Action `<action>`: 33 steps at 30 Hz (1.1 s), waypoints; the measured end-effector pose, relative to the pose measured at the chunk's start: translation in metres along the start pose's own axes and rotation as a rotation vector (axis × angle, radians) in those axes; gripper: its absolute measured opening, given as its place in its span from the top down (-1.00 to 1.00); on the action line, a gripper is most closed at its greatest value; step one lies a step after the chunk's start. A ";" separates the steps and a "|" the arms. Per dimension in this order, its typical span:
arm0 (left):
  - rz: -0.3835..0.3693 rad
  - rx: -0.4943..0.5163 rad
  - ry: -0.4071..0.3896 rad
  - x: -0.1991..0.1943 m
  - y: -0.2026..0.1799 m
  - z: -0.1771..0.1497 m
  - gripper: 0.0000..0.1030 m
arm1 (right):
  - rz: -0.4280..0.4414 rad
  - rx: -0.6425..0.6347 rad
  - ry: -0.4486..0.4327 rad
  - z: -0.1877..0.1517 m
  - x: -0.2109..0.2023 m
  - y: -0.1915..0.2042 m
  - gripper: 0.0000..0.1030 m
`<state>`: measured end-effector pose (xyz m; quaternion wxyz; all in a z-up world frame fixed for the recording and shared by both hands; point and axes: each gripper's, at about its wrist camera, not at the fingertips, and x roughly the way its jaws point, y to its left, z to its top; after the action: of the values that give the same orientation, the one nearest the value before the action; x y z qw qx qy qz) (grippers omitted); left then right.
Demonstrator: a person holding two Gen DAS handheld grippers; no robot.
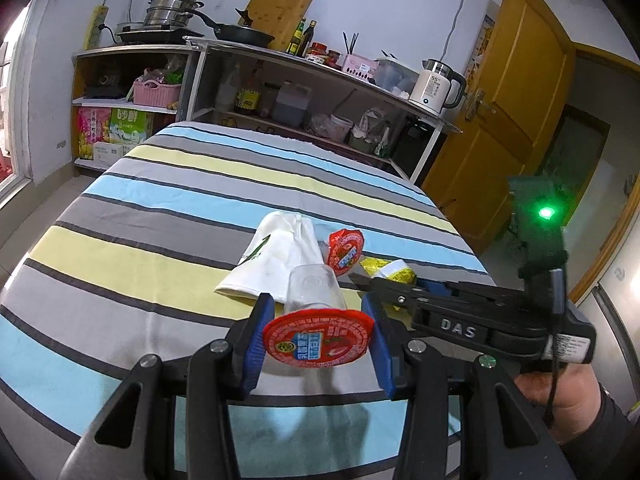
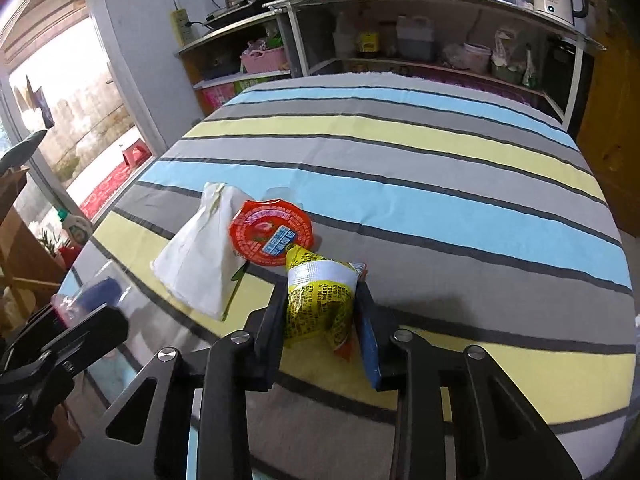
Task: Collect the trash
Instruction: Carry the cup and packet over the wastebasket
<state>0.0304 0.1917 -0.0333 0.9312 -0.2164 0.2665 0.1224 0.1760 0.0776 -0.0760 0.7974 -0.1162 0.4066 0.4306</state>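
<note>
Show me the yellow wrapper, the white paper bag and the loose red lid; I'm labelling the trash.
yellow wrapper (image 2: 320,300), right wrist view, on its printed middle.
white paper bag (image 2: 196,260), right wrist view, on its flat white face.
loose red lid (image 2: 268,232), right wrist view, on its printed centre.

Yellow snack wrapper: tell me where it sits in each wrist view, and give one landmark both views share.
Left wrist view: the yellow snack wrapper is right of centre, behind the right gripper.
Right wrist view: the wrapper is at lower centre, between the right gripper's blue pads.
Shared landmark: the red-lidded cup lying on the cloth, beside the white paper bag.
</note>
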 end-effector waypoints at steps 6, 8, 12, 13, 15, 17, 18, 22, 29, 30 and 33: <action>-0.012 0.030 0.005 -0.002 -0.017 0.000 0.09 | -0.004 0.021 -0.040 -0.013 -0.032 -0.008 0.36; -0.019 0.043 0.005 -0.004 -0.024 0.000 0.09 | -0.011 0.033 -0.057 -0.020 -0.047 -0.012 0.36; -0.038 0.076 0.008 -0.008 -0.039 -0.001 0.09 | -0.029 0.057 -0.096 -0.032 -0.074 -0.023 0.36; -0.043 0.085 0.008 -0.009 -0.044 -0.002 0.09 | -0.035 0.061 -0.105 -0.034 -0.080 -0.026 0.36; -0.053 0.102 0.013 -0.010 -0.054 -0.003 0.09 | -0.051 0.068 -0.127 -0.040 -0.095 -0.032 0.36; -0.065 0.118 0.017 -0.011 -0.064 -0.004 0.09 | -0.061 0.077 -0.141 -0.044 -0.105 -0.037 0.36; -0.071 0.127 0.019 -0.011 -0.070 -0.005 0.09 | -0.067 0.083 -0.150 -0.048 -0.112 -0.040 0.36; -0.090 0.163 0.027 -0.012 -0.091 -0.006 0.09 | -0.092 0.105 -0.185 -0.059 -0.135 -0.052 0.36; -0.119 0.229 0.041 -0.009 -0.130 -0.008 0.09 | -0.134 0.161 -0.234 -0.078 -0.167 -0.076 0.36; -0.123 0.238 0.042 -0.008 -0.135 -0.008 0.09 | -0.141 0.170 -0.240 -0.081 -0.171 -0.081 0.36; -0.135 0.262 0.048 -0.005 -0.150 -0.009 0.09 | -0.159 0.195 -0.255 -0.089 -0.183 -0.094 0.36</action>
<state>0.0734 0.0558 0.0129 0.9510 -0.1131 0.2873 0.0182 0.1462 -0.1351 -0.0113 0.8815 -0.0144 0.3315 0.3359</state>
